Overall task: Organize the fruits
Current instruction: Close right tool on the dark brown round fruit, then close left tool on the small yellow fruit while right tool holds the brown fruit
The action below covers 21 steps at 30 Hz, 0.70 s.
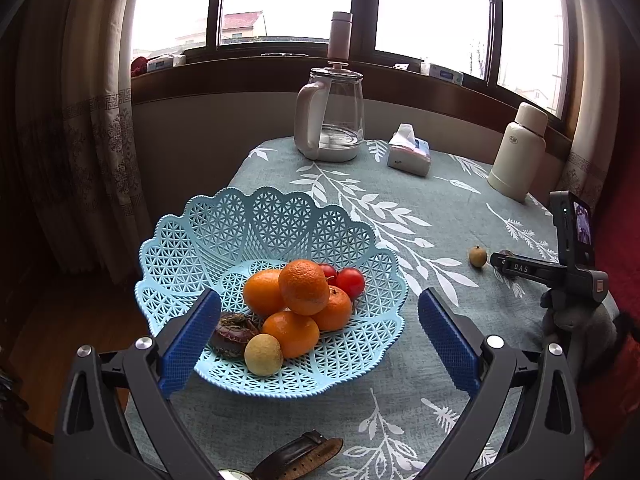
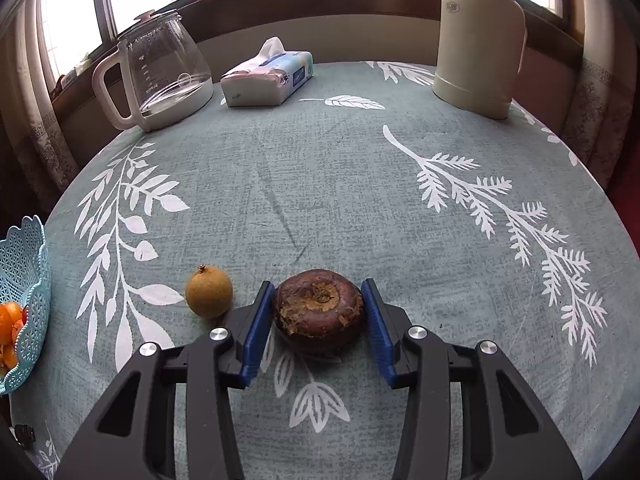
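Blue basket (image 1: 224,232) sits at the table's left edge and already holds most of the fruit: oranges (image 1: 303,287), tomatoes (image 1: 350,281) and a couple more. Left gripper (image 1: 316,340) hangs spread wide over it, empty. Right gripper (image 2: 319,320) clamps a brown fruit (image 2: 319,309) on the cloth; a longan (image 2: 209,291) just beside it waits.

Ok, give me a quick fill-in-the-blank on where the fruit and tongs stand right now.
1. The right tongs straddle the dark purple-brown fruit, which sits on the ____.
2. The left tongs are ____ and hold nothing.
3. The blue basket holds ____ oranges.
4. The small tan fruit beside the right tongs lies ____ the basket.

Missing: tablecloth; open; four; outside
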Each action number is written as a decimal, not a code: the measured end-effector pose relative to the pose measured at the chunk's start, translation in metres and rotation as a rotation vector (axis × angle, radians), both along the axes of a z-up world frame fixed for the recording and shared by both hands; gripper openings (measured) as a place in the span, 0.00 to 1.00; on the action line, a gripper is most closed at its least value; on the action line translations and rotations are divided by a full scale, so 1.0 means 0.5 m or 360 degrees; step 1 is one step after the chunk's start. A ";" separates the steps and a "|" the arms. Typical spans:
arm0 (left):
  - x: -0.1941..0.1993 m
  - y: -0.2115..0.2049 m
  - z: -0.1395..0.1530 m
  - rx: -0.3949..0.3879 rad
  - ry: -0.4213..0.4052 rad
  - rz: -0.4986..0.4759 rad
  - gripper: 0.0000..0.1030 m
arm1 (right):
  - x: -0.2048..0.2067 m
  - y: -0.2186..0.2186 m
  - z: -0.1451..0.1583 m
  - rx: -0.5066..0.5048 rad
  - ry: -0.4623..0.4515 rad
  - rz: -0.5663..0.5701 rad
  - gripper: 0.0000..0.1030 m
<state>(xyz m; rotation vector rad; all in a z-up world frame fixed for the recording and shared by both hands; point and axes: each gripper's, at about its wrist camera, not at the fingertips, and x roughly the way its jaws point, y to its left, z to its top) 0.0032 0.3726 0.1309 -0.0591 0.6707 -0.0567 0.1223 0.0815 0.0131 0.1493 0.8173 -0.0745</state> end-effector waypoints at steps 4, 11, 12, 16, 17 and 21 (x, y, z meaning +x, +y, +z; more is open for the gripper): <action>0.000 -0.008 0.000 0.0008 0.0003 -0.0013 0.97 | -0.016 -0.008 0.001 0.0036 -0.0011 0.0022 0.43; 0.014 -0.046 0.001 0.0037 0.0017 -0.0084 0.97 | -0.065 -0.036 0.002 0.0081 -0.0018 0.0000 0.43; 0.019 -0.056 0.002 0.0039 0.0022 -0.0101 0.97 | -0.072 -0.042 0.003 0.0088 -0.0023 -0.0009 0.43; 0.038 -0.106 0.005 0.0065 0.0026 -0.0180 0.97 | -0.094 -0.064 0.010 0.0108 -0.0059 -0.0038 0.43; 0.044 -0.119 0.005 0.0070 0.0032 -0.0195 0.97 | -0.099 -0.067 0.012 0.0103 -0.0070 -0.0044 0.43; 0.066 -0.174 0.001 0.0072 0.0057 -0.0248 0.97 | -0.107 -0.087 0.012 0.0149 -0.0089 -0.0073 0.43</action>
